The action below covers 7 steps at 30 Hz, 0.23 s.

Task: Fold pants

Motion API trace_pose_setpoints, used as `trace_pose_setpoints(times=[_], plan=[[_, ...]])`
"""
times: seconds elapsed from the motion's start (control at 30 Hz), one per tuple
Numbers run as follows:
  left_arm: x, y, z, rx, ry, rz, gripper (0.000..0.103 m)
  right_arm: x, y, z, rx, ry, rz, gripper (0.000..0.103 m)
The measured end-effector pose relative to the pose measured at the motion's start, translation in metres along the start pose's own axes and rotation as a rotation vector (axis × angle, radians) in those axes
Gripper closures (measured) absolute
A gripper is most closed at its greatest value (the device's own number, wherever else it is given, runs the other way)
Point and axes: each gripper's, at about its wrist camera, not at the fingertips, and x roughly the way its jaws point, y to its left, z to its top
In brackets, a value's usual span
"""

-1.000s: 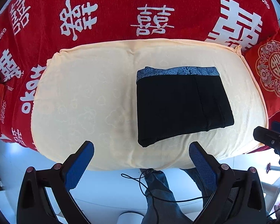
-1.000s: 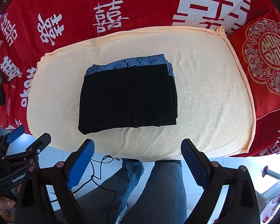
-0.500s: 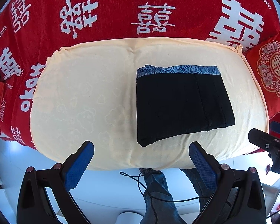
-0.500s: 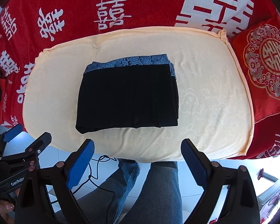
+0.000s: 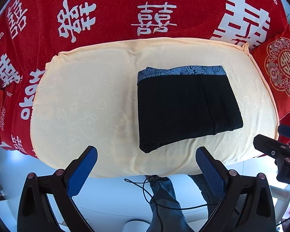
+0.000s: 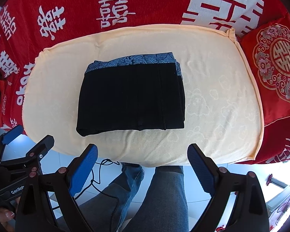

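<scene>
Pants (image 6: 131, 98) lie as a compact folded rectangle mid-cushion (image 6: 222, 106); folding looks complete. Left tool (image 5: 146, 158) and right tool (image 6: 142, 154) released, hovering off its near edge.

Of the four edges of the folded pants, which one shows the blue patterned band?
The far edge of the pants, toward the red blanket: the band runs along it. The other three edges are plain black.

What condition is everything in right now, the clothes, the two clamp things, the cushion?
black pants: folded into a compact rectangle, patterned blue waistband along the far edge, lying flat.
cream cushion: lying flat, carrying the pants.
left gripper: open, holding nothing, back from the pants.
right gripper: open, holding nothing, above the person's knees.
red pillow: lying beside the cushion, untouched.
</scene>
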Motion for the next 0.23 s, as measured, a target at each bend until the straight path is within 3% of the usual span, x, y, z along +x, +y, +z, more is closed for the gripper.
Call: trace_pose_setpoints(times=[0.23], plan=[[-0.0037,-0.0021,0.0013,0.012,-0.020,-0.007,0.001,0.0008,-0.0019,0.0008,0.002,0.003,0.000,0.008]])
